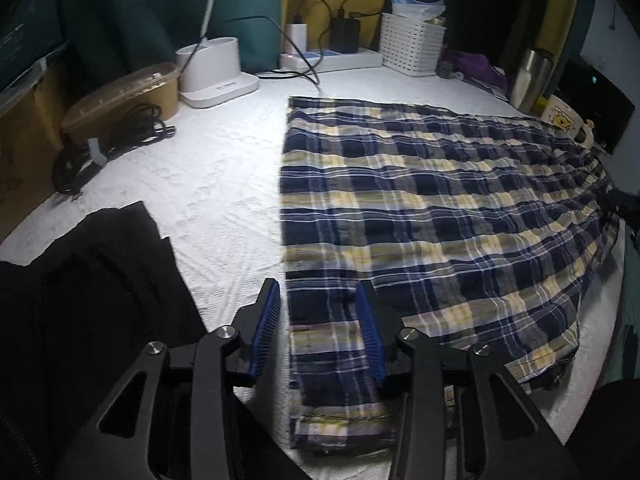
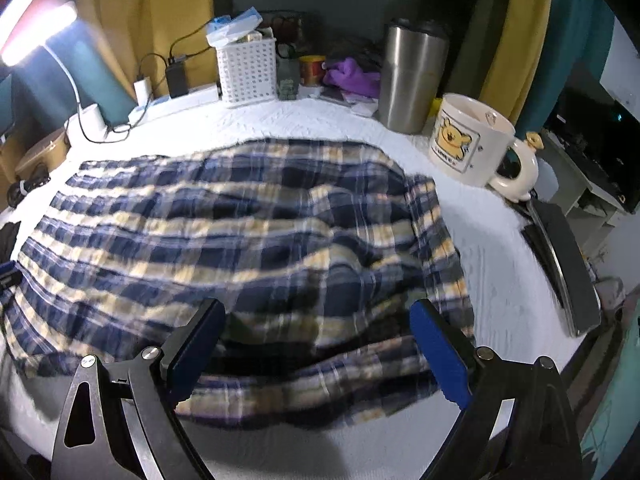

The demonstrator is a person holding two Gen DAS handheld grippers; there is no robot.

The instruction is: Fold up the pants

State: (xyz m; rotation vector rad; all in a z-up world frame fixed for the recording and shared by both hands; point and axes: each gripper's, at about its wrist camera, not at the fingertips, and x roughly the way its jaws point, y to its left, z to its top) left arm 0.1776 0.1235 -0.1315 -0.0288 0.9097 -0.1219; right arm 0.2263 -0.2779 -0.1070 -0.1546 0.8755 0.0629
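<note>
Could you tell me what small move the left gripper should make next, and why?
Probably lower and close on the near left edge of the plaid pants. The left gripper hangs open with that edge between its fingers, not yet pinched, so no fold can begin.

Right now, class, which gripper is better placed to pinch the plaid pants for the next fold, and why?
Left. The left gripper straddles the plaid pants at their near corner edge, jaws open either side. The right gripper hovers over mid-fabric.
</note>
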